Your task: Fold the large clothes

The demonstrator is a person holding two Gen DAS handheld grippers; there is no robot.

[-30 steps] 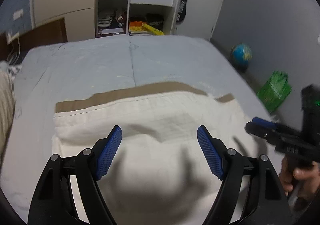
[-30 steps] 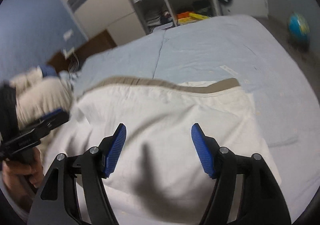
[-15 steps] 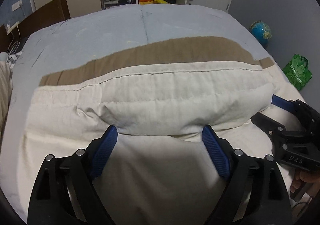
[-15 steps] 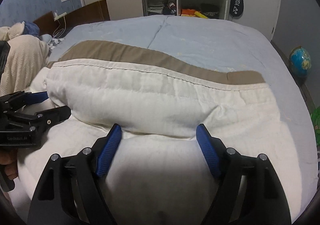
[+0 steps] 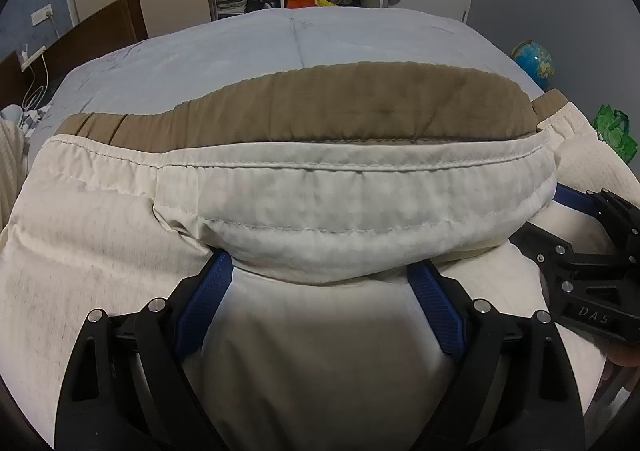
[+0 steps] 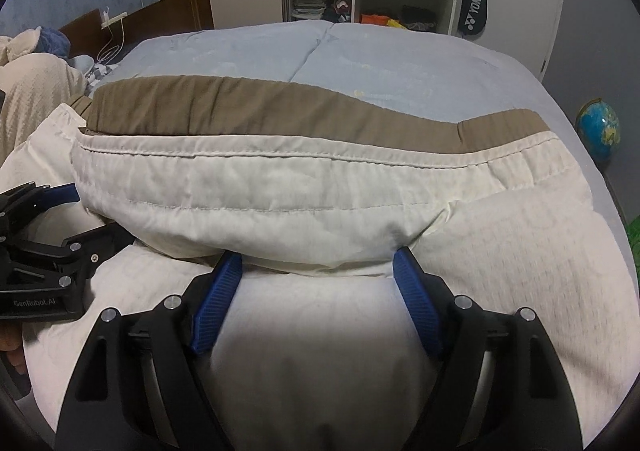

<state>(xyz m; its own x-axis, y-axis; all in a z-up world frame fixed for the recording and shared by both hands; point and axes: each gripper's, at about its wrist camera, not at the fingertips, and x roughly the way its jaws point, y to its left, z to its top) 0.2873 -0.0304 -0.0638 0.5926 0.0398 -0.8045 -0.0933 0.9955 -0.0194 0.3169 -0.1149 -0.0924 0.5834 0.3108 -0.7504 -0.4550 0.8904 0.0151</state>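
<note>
The left tool (image 5: 320, 275) stands wide, its blue pads either side of a folded hem of the cream garment (image 5: 360, 195), the tips hidden under the fold; whether they press it I cannot tell. The right tool (image 6: 318, 263) is likewise wide at the same hem. The garment lies spread on the bed (image 6: 400, 63), a tan band (image 5: 360, 107) showing along its far edge. A globe (image 6: 598, 129) sits on the floor beside the bed.
</note>
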